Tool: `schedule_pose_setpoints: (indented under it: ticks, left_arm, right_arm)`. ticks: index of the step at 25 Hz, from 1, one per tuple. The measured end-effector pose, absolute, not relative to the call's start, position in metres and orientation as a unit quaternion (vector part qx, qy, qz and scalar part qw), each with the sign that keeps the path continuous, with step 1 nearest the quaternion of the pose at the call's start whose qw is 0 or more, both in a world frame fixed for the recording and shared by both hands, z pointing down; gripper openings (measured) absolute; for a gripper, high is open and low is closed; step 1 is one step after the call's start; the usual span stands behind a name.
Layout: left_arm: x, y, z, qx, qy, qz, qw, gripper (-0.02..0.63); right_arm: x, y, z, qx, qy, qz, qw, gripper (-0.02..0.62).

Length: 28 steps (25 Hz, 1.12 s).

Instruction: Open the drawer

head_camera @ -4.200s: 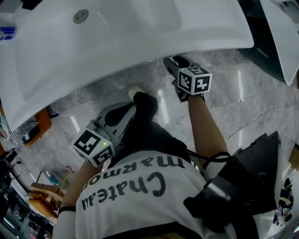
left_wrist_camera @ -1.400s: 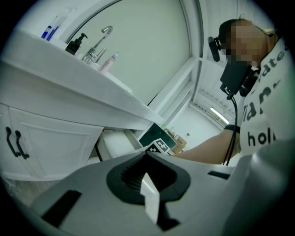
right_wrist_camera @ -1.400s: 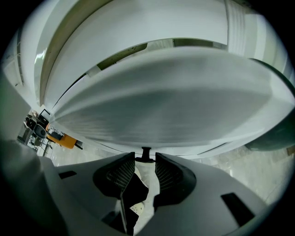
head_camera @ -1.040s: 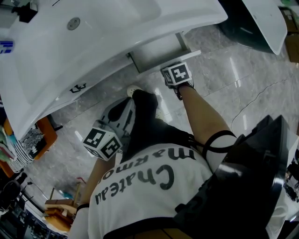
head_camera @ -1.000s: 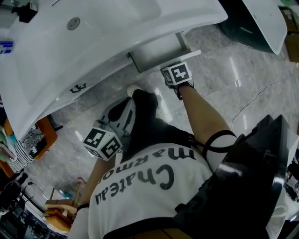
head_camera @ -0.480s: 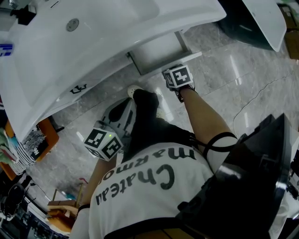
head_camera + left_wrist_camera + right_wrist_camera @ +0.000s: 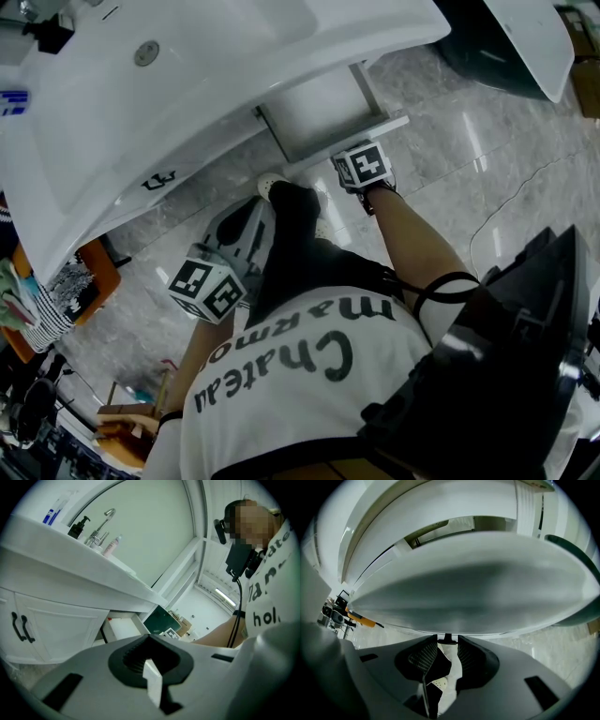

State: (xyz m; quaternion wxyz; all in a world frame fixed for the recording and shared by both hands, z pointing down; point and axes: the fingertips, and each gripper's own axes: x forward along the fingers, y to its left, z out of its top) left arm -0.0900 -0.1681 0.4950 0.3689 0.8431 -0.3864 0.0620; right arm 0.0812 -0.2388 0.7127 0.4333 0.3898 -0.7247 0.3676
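Note:
Under the white sink counter a white drawer stands pulled out, its inside bare; it also shows in the left gripper view. My right gripper sits at the drawer's front panel, its fingertips hidden under its marker cube. In the right gripper view the drawer front fills the picture and a small dark drawer handle lies pinched between the pads of my right gripper. My left gripper hangs back by the person's leg, away from the cabinet, with its jaws together and holding nothing.
A cabinet door with two black handles is left of the drawer. A faucet and bottles stand on the counter. The person's shoe rests on the marble floor. A black pack hangs at the right.
The drawer, out of sight under the counter four seconds ago, has slid out; over the last second it came a little further toward the person along with my right gripper. The left gripper stayed put.

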Motion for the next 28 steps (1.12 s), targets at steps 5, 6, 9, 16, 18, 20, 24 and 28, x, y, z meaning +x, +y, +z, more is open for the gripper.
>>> schedule_pose_setpoints:
  ticks: [5, 6, 9, 16, 18, 20, 24, 28]
  left_arm:
    - [-0.092, -0.169, 0.495, 0.842, -0.389, 0.063, 0.368, 0.005]
    - [-0.092, -0.169, 0.495, 0.842, -0.39, 0.063, 0.367, 0.006]
    - [-0.092, -0.17, 0.494, 0.842, -0.392, 0.063, 0.365, 0.005]
    - [-0.088, -0.17, 0.494, 0.842, -0.392, 0.066, 0.365, 0.005]
    - [-0.085, -0.169, 0.495, 0.843, -0.389, 0.068, 0.366, 0.005]
    - [-0.083, -0.168, 0.497, 0.843, -0.387, 0.069, 0.368, 0.005]
    - [-0.077, -0.167, 0.496, 0.845, -0.382, 0.071, 0.367, 0.005]
    - [-0.078, -0.167, 0.494, 0.845, -0.384, 0.074, 0.365, 0.005]
  right_arm:
    - [0.082, -0.231, 0.714, 0.394, -0.722, 0.372, 0.43, 0.141]
    - [0.083, -0.23, 0.715, 0.394, -0.721, 0.372, 0.432, 0.141]
    - [0.083, -0.228, 0.715, 0.391, -0.72, 0.373, 0.434, 0.141]
    - [0.086, -0.217, 0.718, 0.383, -0.72, 0.38, 0.437, 0.143]
    - [0.089, -0.214, 0.719, 0.386, -0.718, 0.378, 0.439, 0.143]
    - [0.09, -0.213, 0.719, 0.388, -0.716, 0.378, 0.44, 0.143]
    - [0.091, -0.21, 0.72, 0.387, -0.717, 0.384, 0.435, 0.143]
    - [0.093, -0.213, 0.721, 0.404, -0.702, 0.423, 0.406, 0.149]
